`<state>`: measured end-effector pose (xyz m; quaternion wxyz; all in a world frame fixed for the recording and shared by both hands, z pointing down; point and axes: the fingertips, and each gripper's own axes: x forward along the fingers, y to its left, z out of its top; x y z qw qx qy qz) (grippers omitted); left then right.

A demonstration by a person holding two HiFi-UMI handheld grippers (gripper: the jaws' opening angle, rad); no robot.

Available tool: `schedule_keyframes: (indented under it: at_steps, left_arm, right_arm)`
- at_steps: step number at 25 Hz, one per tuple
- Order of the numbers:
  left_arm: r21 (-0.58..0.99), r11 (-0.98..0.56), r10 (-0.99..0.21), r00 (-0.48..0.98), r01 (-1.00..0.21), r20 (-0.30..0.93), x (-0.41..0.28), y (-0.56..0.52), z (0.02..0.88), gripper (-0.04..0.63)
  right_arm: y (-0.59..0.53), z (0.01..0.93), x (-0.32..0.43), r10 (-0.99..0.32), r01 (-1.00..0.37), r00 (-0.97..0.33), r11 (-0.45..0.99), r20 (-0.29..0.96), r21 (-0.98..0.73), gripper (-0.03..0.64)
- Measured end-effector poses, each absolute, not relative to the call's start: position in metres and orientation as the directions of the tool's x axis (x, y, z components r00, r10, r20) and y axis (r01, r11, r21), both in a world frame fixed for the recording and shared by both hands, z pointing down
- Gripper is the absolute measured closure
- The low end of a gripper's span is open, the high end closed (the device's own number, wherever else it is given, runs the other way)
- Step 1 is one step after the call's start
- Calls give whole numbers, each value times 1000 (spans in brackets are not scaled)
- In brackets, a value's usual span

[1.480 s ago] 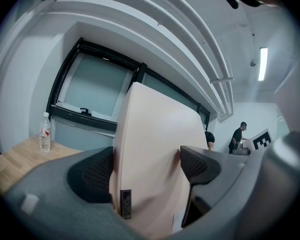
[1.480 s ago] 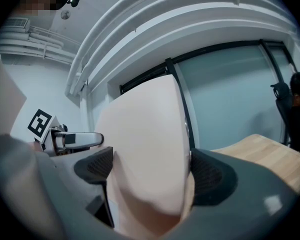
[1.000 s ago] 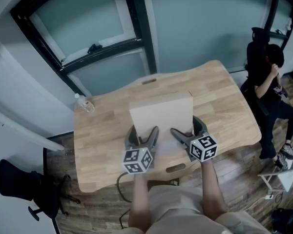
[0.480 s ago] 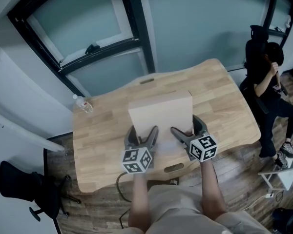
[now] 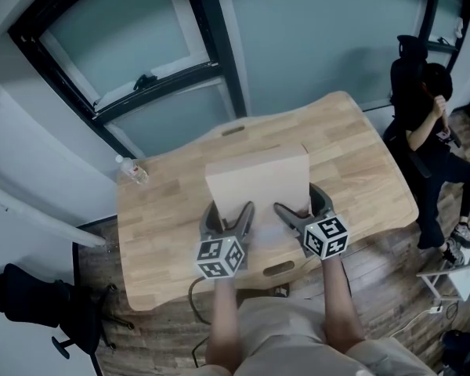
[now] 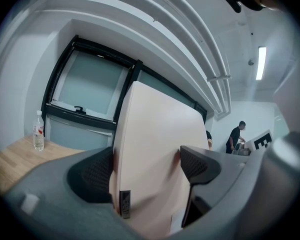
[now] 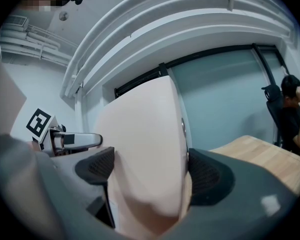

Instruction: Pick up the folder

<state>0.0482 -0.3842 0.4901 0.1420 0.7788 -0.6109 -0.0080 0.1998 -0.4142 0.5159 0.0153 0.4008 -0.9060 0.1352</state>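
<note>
Folder [image 5: 258, 180] stood on end above the near half of the wooden worktop [image 5: 160, 218], its broad pale face turned up toward the head camera and its lower edge carried between the two tools. The left gripper [image 5: 229, 212] had its jaws closed on that lower edge near the left corner; in the left gripper view the ribbed pads pressed both faces of the board with no gap showing. The right gripper [image 5: 301, 204] was clamped the same way near the right corner, the folder filling the space between its pads. Two holds set apart along one edge probably served to keep such a wide, thin sheet from twisting or sagging, which a single grip at the middle could allow. Both tools pointed upward and away from the person, so each camera looked along the folder to the ceiling and the window frame, which fits a board tipped up rather than lying flat. Whether its bottom edge had wholly cleared the worktop could not be told, since the grippers covered it in the head view. A water bottle [image 5: 133, 168] stood well apart at the far left corner, and a seated person [image 5: 429, 124] was beyond the right end, both away from the lift.
</note>
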Motion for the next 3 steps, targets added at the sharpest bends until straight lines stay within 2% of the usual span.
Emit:
schedule_keyframes:
  at_steps: [3]
  left_arm:
    - [229,-212,-954,252,-950,163,49,-384,492,192]
  right_arm:
    - [-414,517,200,-727,-737,-672,637,141,-225,155]
